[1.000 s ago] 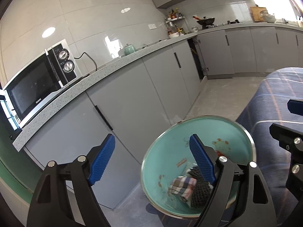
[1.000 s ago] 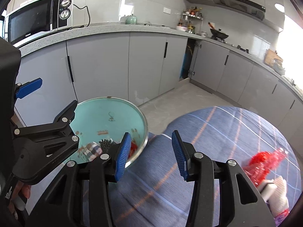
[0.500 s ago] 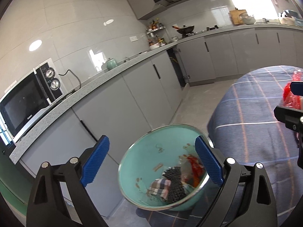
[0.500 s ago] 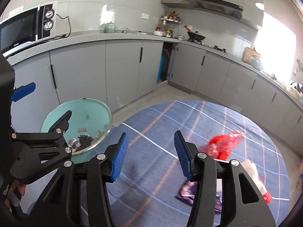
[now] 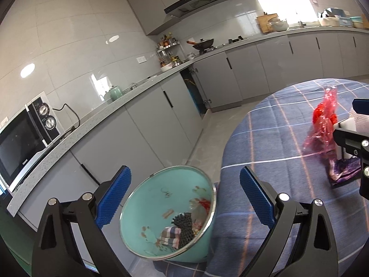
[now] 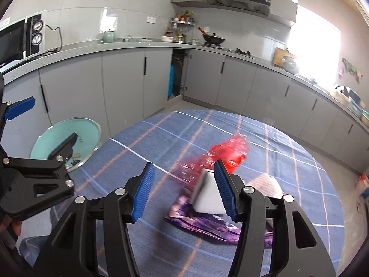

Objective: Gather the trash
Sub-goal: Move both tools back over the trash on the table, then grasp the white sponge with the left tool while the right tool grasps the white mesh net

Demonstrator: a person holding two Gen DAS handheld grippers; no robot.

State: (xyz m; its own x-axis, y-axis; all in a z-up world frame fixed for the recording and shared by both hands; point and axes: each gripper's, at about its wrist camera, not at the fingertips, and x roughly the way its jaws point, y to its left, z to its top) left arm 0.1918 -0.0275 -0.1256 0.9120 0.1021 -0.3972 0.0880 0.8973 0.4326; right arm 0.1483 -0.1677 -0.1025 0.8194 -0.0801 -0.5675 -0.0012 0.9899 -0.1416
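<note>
The trash, a crinkled red plastic wrapper [image 6: 221, 157], a white folded paper piece [image 6: 207, 194] and a flat purple foil packet [image 6: 207, 224], lies on the blue checked tablecloth [image 6: 143, 143] straight ahead of your right gripper [image 6: 184, 191], whose jaws have been opening and hold nothing. Your left gripper [image 5: 184, 198], jaws spread wide and empty, frames the teal metal-rimmed bin [image 5: 147, 210], so the right hand is nearer the pile.
</note>
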